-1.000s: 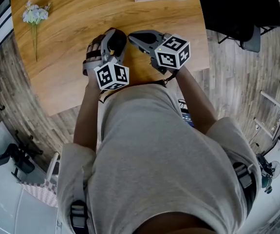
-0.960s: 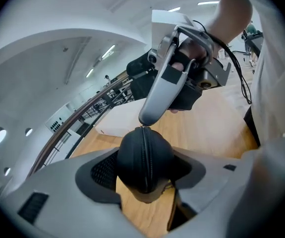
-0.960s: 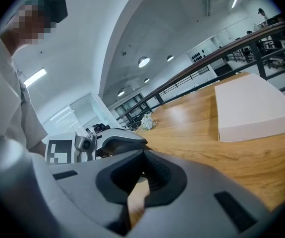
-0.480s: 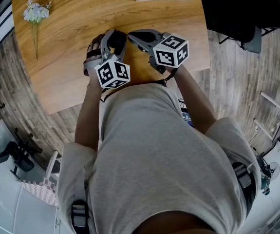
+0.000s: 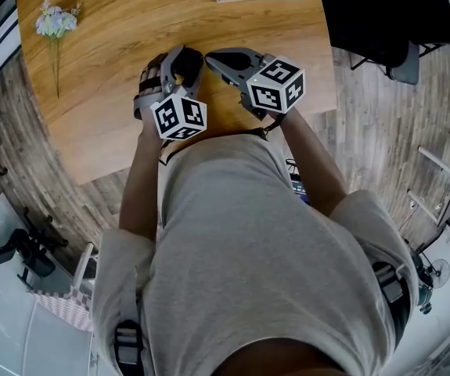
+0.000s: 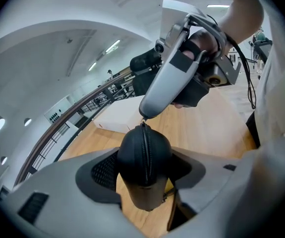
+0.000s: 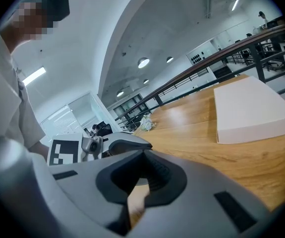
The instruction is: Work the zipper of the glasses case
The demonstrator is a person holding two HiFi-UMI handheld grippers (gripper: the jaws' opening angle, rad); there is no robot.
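Your left gripper [image 5: 184, 59] has its jaws spread wide and clamped on the black glasses case [image 6: 144, 157]. The case sits upright between the pads, rounded end past the fingertips, with the zipper [image 6: 146, 155] running down its middle, facing the camera. Your right gripper [image 6: 143, 114] comes in from beyond the left one's tips. Its jaws are pressed together, pinching the zipper pull [image 6: 143, 124] at the case's far end. Both grippers are over the wooden table [image 5: 115, 69]. A white box [image 7: 249, 113] lies ahead and right of your right gripper, well apart.
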